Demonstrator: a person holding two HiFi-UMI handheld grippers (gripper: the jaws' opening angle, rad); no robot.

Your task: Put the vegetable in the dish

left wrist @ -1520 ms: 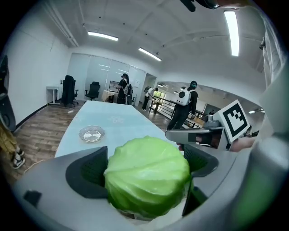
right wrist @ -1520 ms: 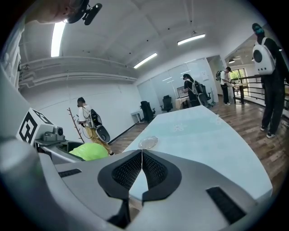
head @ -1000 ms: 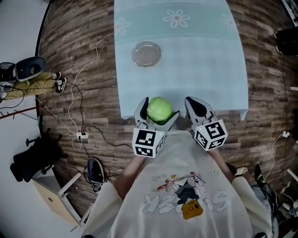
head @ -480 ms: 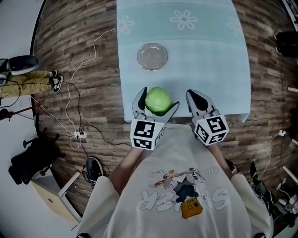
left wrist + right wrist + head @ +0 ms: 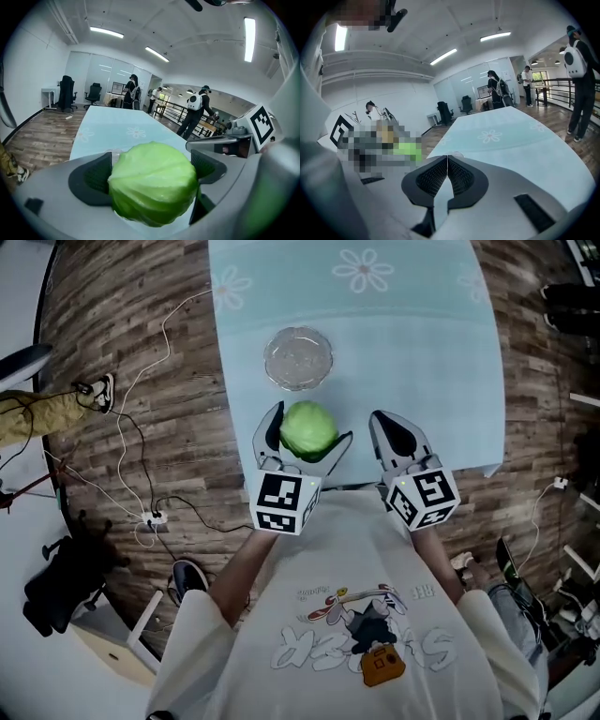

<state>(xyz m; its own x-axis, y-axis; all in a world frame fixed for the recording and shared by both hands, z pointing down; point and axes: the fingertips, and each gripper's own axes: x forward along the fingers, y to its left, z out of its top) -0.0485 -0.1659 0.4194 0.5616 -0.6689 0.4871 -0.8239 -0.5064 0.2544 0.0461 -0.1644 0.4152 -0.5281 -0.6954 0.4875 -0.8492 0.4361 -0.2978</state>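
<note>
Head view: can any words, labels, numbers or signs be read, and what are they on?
Shirt print: large letters, upside down and warped, unreadable.
Left marker cube: square code pattern, no words.
Right marker cube: the same.
Cabbage, dish, tablecloth: no text.

The cabbage (image 5: 152,183) hides most of the dish (image 5: 298,358) from the left gripper view.

Vegetable (image 5: 307,428): light green. Dish (image 5: 298,358): clear glass. Table (image 5: 450,381): pale blue-green cloth, white flower pattern. Floor (image 5: 178,418): brown wood planks.
</note>
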